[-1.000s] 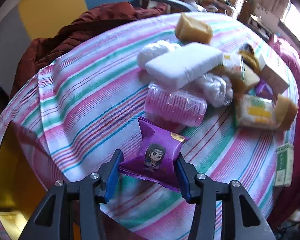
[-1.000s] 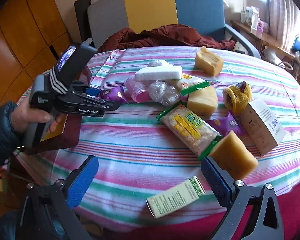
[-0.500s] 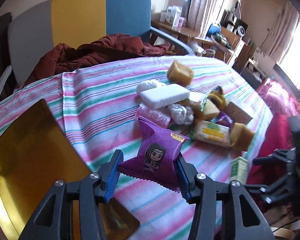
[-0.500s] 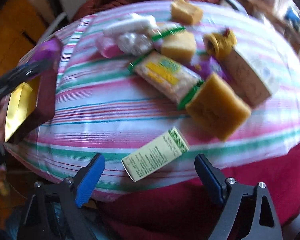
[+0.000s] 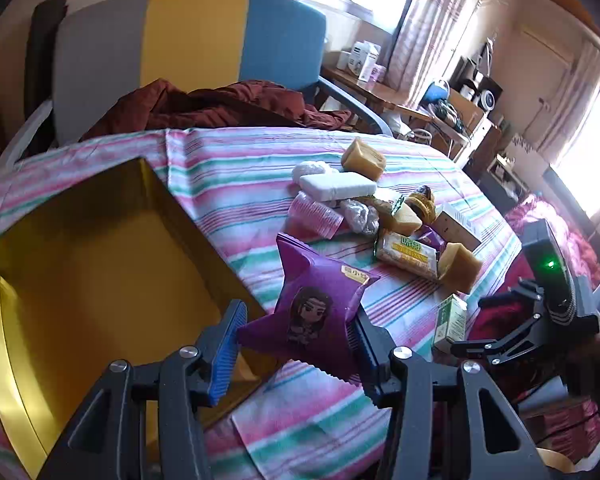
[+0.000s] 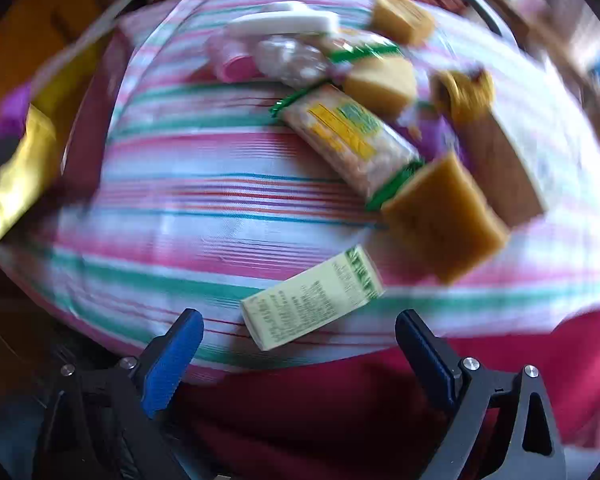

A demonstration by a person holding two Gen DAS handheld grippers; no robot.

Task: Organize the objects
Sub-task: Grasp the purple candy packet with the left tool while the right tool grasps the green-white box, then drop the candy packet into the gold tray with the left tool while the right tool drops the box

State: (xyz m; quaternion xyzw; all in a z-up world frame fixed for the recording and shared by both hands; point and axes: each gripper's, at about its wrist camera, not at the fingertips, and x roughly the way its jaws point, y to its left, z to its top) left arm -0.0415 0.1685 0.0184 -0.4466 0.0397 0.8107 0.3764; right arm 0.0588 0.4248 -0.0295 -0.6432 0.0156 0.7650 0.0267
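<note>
Right gripper [image 6: 298, 344], jaws spread wide, faces a pale green carton [image 6: 314, 298].

Left wrist looks across the striped table [image 5: 236, 168] from its box end; right wrist faces it close from the near edge.

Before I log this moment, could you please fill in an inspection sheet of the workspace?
Surface: round table under a pink, green and white striped cloth.
Job's things: purple snack packet with a cartoon face; open gold-lined box at the table's edge; pale green carton near the front edge.
Clutter: white foam block, pink plastic cups, tan sponge blocks, green-trimmed cracker pack.
Grippers: left gripper shut on the packet; right gripper open before the carton.
Cables: nothing seen.
Surroundings: grey, yellow and blue chair with a maroon jacket.
</note>
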